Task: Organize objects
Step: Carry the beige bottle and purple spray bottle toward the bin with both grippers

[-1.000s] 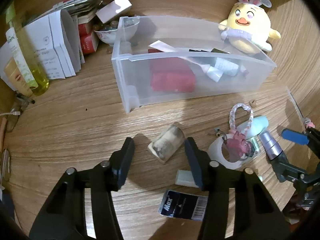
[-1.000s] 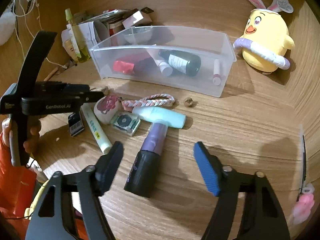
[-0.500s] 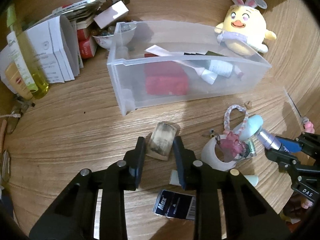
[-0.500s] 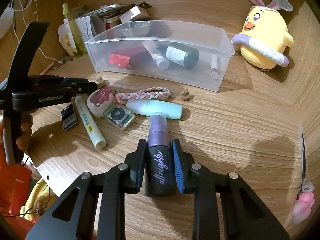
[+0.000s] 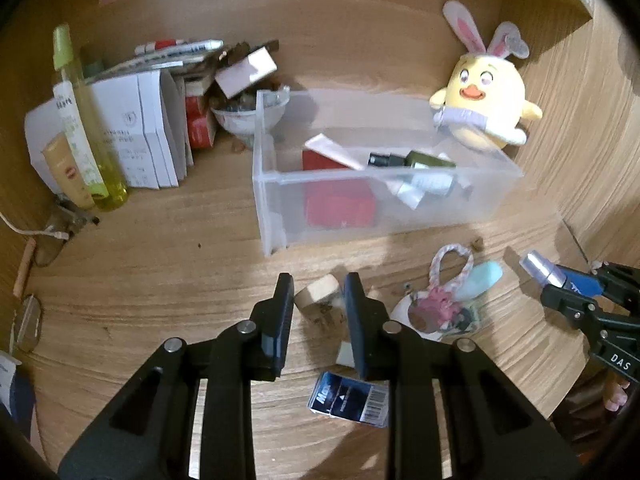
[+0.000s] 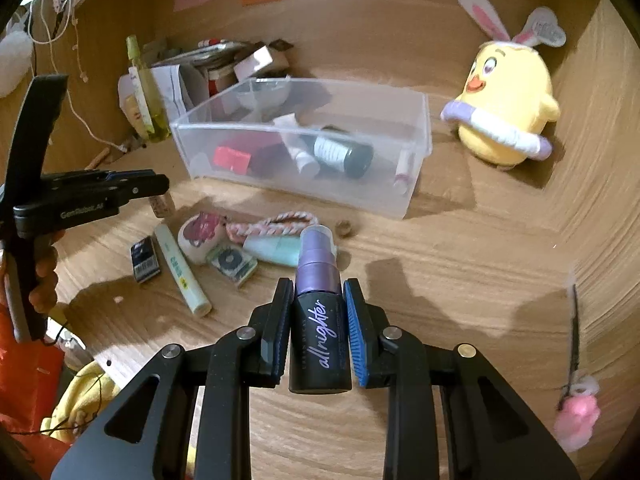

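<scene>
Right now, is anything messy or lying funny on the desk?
Yes. Small things lie scattered on the wooden desk in front of the clear bin instead of inside it: a pale tube, a braided loop, a mint bottle on its side and a small dark box. Inside the bin, a dark bottle also lies tipped over.

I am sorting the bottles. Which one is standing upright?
The tall yellow-green bottle at the far left stands upright. The dark green bottle lies in the clear bin; the purple spray bottle is held tilted.
</scene>
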Motion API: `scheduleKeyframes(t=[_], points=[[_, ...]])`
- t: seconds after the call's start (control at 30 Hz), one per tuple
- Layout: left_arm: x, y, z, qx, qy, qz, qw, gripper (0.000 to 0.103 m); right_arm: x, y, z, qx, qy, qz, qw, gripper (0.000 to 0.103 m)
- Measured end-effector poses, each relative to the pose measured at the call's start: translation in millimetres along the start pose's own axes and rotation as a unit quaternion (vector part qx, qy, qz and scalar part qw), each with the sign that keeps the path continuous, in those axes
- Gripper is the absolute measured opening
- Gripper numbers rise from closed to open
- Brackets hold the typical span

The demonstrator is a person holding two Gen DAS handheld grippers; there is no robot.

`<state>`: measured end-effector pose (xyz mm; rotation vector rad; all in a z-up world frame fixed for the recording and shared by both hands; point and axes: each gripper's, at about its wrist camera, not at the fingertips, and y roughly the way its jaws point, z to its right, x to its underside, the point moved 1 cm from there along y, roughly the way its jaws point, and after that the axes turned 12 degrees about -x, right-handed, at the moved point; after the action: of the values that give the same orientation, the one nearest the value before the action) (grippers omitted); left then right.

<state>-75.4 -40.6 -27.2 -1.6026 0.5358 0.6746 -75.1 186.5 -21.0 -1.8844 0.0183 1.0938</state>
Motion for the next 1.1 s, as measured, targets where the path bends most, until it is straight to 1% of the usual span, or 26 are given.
scheduleKeyframes(t=[0.3,0.43,0.63,0.9,1.1], points=[[-20,-16,2,0.001,-0.010,0.036,0.9993,0.025,-29,-8,6,0.010,-0.013,0.038,0.999,0.023],[-30,-19,3,0.000,-0.015,0.048,0.9987,0.025,-43,-6,13,0.004,-0.008,0.053,0.999,0.023],[-44,-19,3,0.000,-0.024,0.058,0.9980,0.025,-65,-3,26,-0.001,-0.002,0.072,0.997,0.023],[-62,-16,2,-0.004,-0.031,0.070,0.9970,0.025,-93,5,36,0.004,-0.006,0.091,0.996,0.023],[-75,-8,-1,-0.005,-0.040,0.069,0.9968,0.025,-115,14,41,0.006,-0.012,0.098,0.995,0.023]])
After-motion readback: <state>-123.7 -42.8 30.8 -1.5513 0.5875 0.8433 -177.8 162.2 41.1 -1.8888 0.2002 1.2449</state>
